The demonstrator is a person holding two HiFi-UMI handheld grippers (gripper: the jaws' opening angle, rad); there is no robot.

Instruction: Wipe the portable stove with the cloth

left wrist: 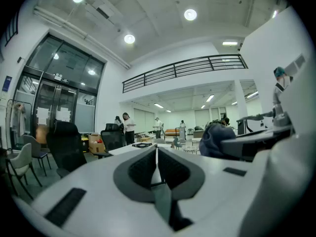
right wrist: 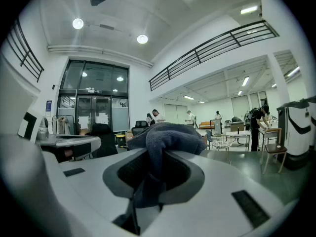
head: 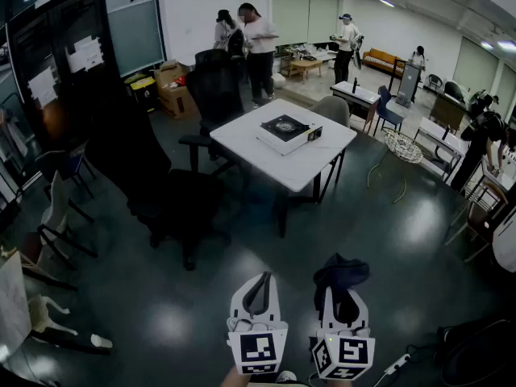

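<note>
Pinching cloth (head: pixel 342 271) in right tool (head: pixel 340 297) | left tool (head: pixel 260 289) closed, empty | stove (head: pixel 288 131) on table (head: pixel 306 164) well apart across floor (head: pixel 363 224)

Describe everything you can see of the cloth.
The cloth is dark blue-grey and looks soft and fleecy. It is crumpled and pinched between the jaws of the right gripper, with a rounded bunch bulging past the jaw tips and a strip running back between them. It is held in the air above the dark floor, touching only the gripper, far from the table where the stove sits.
</note>
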